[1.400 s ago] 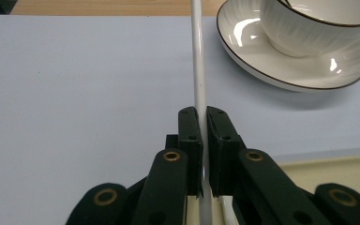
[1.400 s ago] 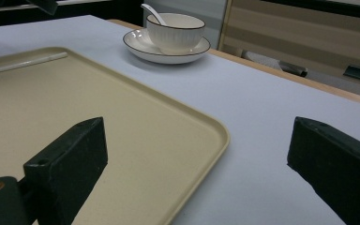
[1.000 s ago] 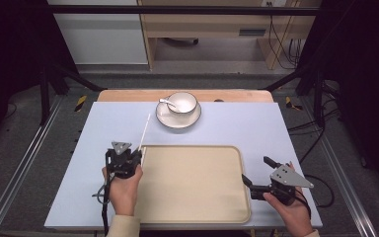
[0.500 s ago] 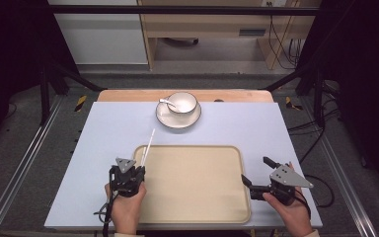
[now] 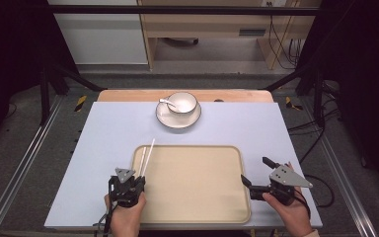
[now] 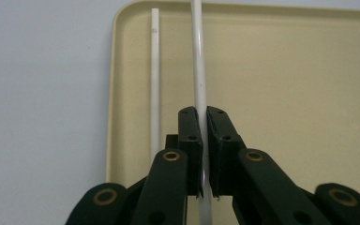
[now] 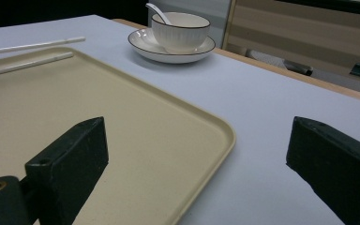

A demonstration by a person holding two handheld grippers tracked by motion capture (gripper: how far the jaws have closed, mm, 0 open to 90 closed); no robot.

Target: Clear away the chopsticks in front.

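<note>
A beige tray [image 5: 217, 205] lies at the near middle of the pale blue table. My left gripper [image 5: 128, 185] [image 6: 204, 140] hovers at the tray's near left corner, shut on a white chopstick [image 5: 150, 147] [image 6: 198, 61]. That chopstick points away over the tray's far left rim. A second white chopstick [image 5: 143, 158] [image 6: 155, 70] lies flat in the tray, just inside the left rim. My right gripper [image 5: 255, 171] [image 7: 201, 173] stands open at the tray's right edge, with nothing between its jaws.
A white bowl [image 5: 182, 102] [image 7: 180, 29] with a spoon [image 5: 167, 102] in it sits on a saucer [image 5: 177, 120] at the far middle of the table. A wooden strip [image 5: 237, 95] runs along the table's far edge.
My left gripper has come toward the near edge and slightly right with the chopstick, which now hangs over the tray's left side. The right gripper has stayed put.
</note>
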